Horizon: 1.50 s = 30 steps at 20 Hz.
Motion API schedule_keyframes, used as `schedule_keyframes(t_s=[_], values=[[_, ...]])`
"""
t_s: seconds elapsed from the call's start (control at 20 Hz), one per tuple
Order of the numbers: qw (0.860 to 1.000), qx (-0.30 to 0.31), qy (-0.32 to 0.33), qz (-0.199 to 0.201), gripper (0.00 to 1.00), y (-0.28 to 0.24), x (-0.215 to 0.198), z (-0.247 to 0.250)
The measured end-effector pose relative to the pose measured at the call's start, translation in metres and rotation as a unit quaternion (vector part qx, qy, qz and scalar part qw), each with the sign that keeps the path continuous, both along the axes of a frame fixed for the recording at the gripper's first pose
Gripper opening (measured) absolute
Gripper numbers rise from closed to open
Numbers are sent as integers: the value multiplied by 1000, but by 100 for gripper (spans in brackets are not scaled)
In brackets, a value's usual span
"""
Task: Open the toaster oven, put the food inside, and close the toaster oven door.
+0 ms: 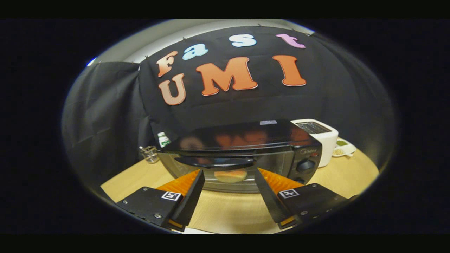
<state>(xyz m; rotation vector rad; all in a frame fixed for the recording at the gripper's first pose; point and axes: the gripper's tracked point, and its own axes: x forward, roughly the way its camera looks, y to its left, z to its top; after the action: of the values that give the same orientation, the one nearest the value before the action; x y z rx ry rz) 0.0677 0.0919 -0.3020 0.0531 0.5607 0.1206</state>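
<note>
Gripper view: the toaster oven (242,154) sits on the wooden table (232,211) just ahead of the fingers, door shut, food (230,175) apparently inside. Its handle (214,162) looks rigid and glossy, maybe slippery; take it mid-bar. The gripper (229,175) is spread wide, holding nothing. A white toaster (321,135) stands beyond.

- The camera rides on the tool (228,175), looking forward along its spread fingers.
- It sits low over the counter (232,211), close to the toaster oven (242,154).

Light wood table (232,214); black cloth wall (105,105) behind, pale ceiling strip (197,30) above; dim booth.
</note>
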Motion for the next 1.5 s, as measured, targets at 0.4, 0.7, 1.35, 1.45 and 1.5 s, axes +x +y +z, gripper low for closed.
schedule_keyframes(t_s=[0.4, 0.7, 1.35, 1.45, 1.5], values=[[1000, 4, -2, 7, 86, 15, 2, -1], [996, -8, -90, 11, 85, 6, -18, 65], [971, -41, -237, 11, 93, -24, -95, 219], [967, -39, -250, 10, 93, -26, -105, 233], [966, -38, -255, 7, 94, -29, -110, 239]])
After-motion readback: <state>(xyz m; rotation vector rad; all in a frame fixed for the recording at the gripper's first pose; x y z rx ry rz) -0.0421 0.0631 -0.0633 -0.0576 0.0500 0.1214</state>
